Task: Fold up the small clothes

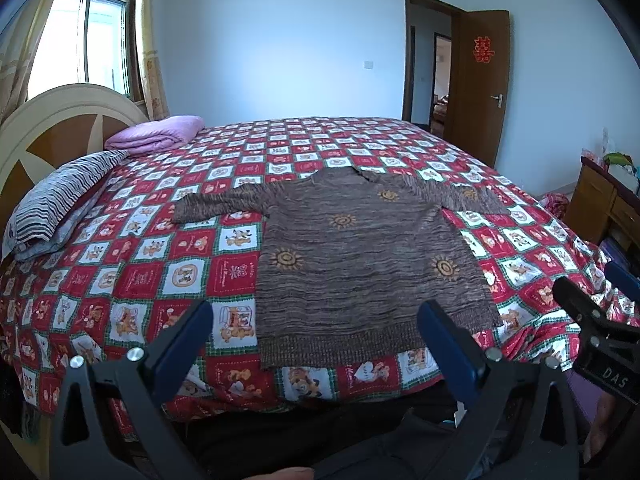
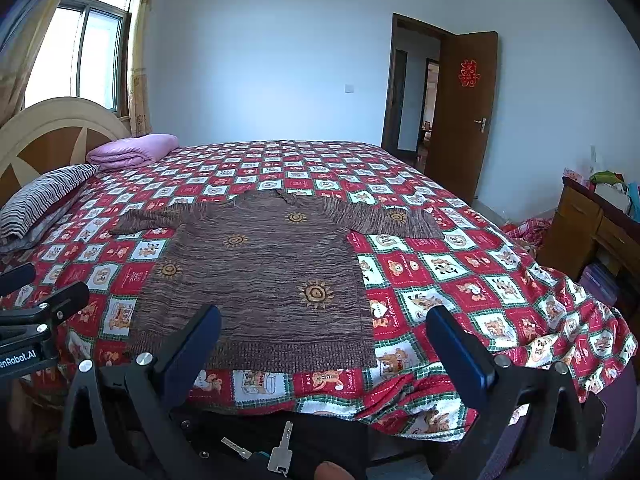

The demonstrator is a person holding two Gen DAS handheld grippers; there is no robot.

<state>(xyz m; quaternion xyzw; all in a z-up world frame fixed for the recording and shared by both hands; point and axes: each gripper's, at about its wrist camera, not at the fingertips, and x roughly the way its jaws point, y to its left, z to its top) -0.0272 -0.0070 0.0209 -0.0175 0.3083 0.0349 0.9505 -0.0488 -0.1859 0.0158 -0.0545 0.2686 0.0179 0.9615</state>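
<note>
- The brown sweater [image 1: 352, 256] lies flat on the checked bedspread [image 1: 160, 264], sleeves spread, hem at the near edge.
- Your left gripper [image 1: 316, 344] and right gripper [image 2: 324, 344] hover before the hem, both with jaws wide apart and empty.
- Judged soft, light and limp; it will sag, so pinch at a sleeve cuff or hem corner.
- A striped pillow [image 1: 60, 196] and pink blanket [image 1: 156, 134] sit well apart; nothing blocks your reach.
</note>
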